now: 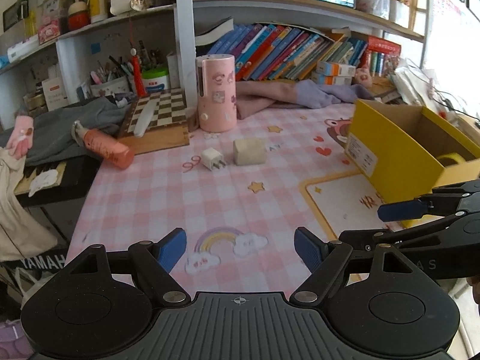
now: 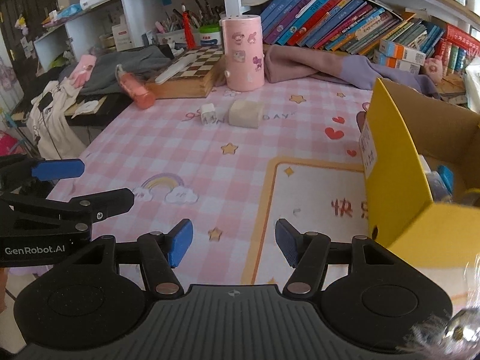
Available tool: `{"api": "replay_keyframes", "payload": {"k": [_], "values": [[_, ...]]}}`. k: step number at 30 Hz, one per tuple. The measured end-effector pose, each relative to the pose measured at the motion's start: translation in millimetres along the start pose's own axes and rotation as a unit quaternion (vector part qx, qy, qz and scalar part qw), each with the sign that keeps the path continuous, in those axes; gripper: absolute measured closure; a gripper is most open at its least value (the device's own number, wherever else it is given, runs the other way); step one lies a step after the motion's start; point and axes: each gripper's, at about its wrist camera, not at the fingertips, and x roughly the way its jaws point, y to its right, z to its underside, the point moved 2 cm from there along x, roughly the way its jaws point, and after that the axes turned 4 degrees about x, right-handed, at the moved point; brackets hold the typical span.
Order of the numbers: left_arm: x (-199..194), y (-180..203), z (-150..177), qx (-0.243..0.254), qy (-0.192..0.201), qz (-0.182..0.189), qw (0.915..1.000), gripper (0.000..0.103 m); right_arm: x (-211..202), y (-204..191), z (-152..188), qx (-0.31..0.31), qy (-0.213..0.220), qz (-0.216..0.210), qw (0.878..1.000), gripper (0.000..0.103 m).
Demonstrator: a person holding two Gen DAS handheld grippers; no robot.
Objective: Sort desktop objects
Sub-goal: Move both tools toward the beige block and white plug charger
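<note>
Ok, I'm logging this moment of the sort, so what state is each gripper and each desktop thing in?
left gripper: open, empty, over the tablecloth.
right gripper: open, empty.
yellow box: open-topped, a yellow tape roll inside.
white charger: lying on its side, prongs out.
beige block: resting on the tablecloth, beside the charger.
orange bottle: lying on its side.
pink canister: upright.

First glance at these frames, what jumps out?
The open yellow cardboard box at the right edge of the pink checked tablecloth. Mid-table, a white plug-in charger lies beside a beige block, with a tall pink stickered cylinder behind them.
</note>
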Motion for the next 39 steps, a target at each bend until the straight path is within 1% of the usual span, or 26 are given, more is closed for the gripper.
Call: {"api": "replay_keyframes", "payload": {"k": [12,20,24,30,34,39], "values": [[59.6,-11.6,-53.5,-0.012,-0.001,-0.032,0.9994,0.021,45.4,32.0,-55.0,0.008,0.006,-0.020,1.000,0.040],[102.5,-28.7,-82.3,-0.031,-0.009,-0.054,0.9980,0.022,92.8,45.8,-98.9,0.018,0.011,-0.029,0.999,0.039],[119.0,-36.8,-87.8,-0.034,-0.023,-0.070,0.9967,0.021,120.8,44.7,-115.8,-0.003,0.003,-0.033,0.999,0.039],[133.0,-50.1,-87.1,-0.048,-0.046,-0.091,0.9937,0.021,160.6,35.2,-133.4,-0.023,-0.013,-0.043,0.999,0.039],[140.6,-55.1,-87.1,-0.053,-0.056,-0.097,0.9923,0.021,183.8,30.6,-140.5,-0.029,-0.023,-0.048,0.998,0.035],[146.0,-57.2,-88.1,-0.059,-0.061,-0.102,0.9911,0.021,207.8,26.5,-143.9,-0.028,-0.031,-0.048,0.998,0.034]]}}
